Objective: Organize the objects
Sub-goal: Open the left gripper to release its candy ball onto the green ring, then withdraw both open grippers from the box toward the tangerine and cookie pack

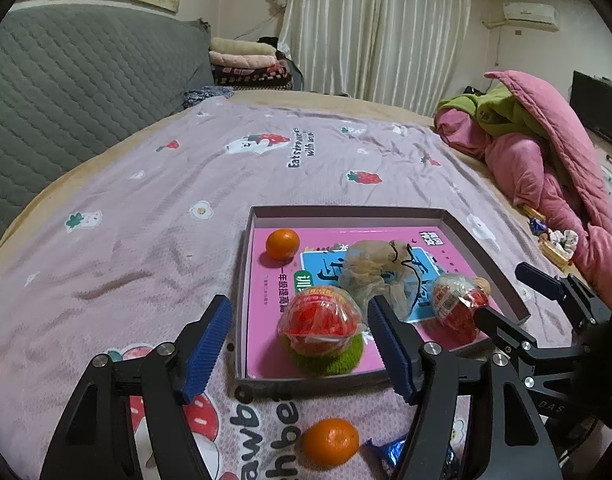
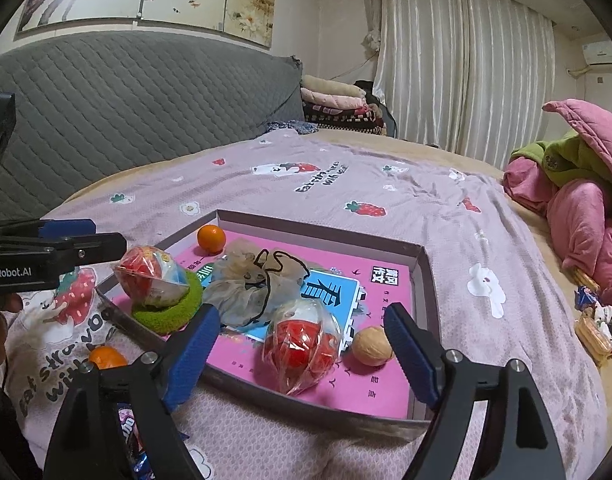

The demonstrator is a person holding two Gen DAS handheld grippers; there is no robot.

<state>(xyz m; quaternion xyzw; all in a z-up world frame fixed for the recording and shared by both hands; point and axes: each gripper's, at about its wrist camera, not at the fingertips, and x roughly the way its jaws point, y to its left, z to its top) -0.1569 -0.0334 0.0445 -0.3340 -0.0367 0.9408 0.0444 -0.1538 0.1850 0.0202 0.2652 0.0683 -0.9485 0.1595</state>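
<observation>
Two claws hover low over a bed, both spread wide and holding nothing. The left claw (image 1: pixel 298 344) frames a wrapped red toy egg (image 1: pixel 319 318) sitting on a green fuzzy ring (image 1: pixel 325 356) at the near edge of a shallow box lid (image 1: pixel 345 212). The right claw (image 2: pixel 302 344) frames a second wrapped egg (image 2: pixel 302 340), with a walnut (image 2: pixel 371 346) just beside it. The lid, in the lower centre of both views, also holds a pink book, a gauzy pouch (image 2: pixel 250 284) and an orange (image 1: pixel 282 244).

Likely risks: the crinkly wrap could slip between the pads, the egg could roll off its ring, or a nudge could send the walnut rolling. Another orange (image 1: pixel 329 442) and a blue candy wrapper lie on the bed outside the lid, near the bottom of the left view.

The surface is a soft, wrinkled lilac strawberry-print bedspread (image 1: pixel 146 208), so things settle unevenly. A grey quilted headboard sits upper left, white curtains behind, pink bedding heaped at right.
</observation>
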